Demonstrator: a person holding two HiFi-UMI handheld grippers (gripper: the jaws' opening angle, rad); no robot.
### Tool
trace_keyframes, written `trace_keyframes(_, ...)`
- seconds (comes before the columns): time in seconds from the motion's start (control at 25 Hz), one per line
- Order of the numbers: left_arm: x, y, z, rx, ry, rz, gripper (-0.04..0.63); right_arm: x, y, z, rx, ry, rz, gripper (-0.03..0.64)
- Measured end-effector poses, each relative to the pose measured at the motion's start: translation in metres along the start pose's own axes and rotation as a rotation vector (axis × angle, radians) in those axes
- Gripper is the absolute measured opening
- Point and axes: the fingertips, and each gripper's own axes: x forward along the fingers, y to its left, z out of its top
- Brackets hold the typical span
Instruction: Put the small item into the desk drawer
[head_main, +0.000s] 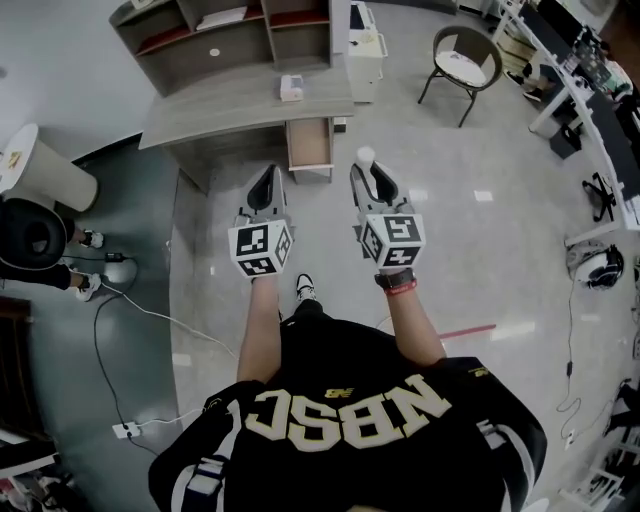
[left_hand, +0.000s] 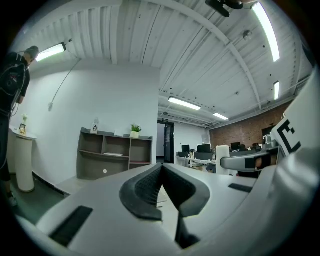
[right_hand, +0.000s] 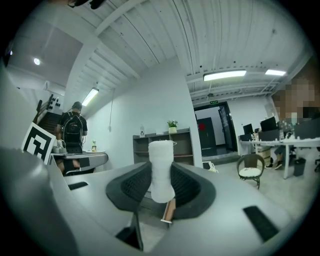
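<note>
We record one left gripper (head_main: 266, 180), held about level above the floor, its fingers (left_hand: 145, 192) brought together tip to tip with nothing between them. One right gripper (head_main: 369, 172) is just beside it, its fingers (right_hand: 129, 189) pressed on either side of the small item (right_hand: 161, 167), a white roll-shaped piece standing upright between the pads and rising above their tips. In the head view we place this item in the air over the pale floor (head_main: 470, 230), in front of the drawer (head_main: 310, 143) and apart from it. One grey counter (head_main: 230, 100) has that drawer pulled out of its front, a tan interior showing. One small white box (head_main: 291, 88) rests on the counter top near its right end. One grey shelf unit (head_main: 220, 40) stands behind the counter. One chair (head_main: 462, 58) with a pale seat stands to the right, well apart from the counter. One white round table (head_main: 40, 165) is at the far left.
</note>
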Motion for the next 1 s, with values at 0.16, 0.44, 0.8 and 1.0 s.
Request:
trace_keyframes(0.16, 0.041, 0.032, 0.009, -0.009, -0.017, -0.001, 0.014, 0.049, 0.002, 0.007, -0.013, 0.008, 0.007, 0.128)
trace_keyframes(0.44, 0.101, 0.079, -0.002, -0.031, -0.006, -0.025, 0.012, 0.125, 0.004, 0.006, -0.021, 0.031, 0.012, 0.127)
trace_keyframes(0.8, 0.148, 0.112, -0.038, -0.076, 0.053, -0.081, 0.012, 0.192, 0.005, -0.02, 0.002, 0.086, -0.012, 0.127)
trace_keyframes(1.0, 0.17, 0.113, -0.069, -0.103, 0.113, -0.094, 0.012, 0.214, -0.004, -0.043, 0.007, 0.144, -0.002, 0.127)
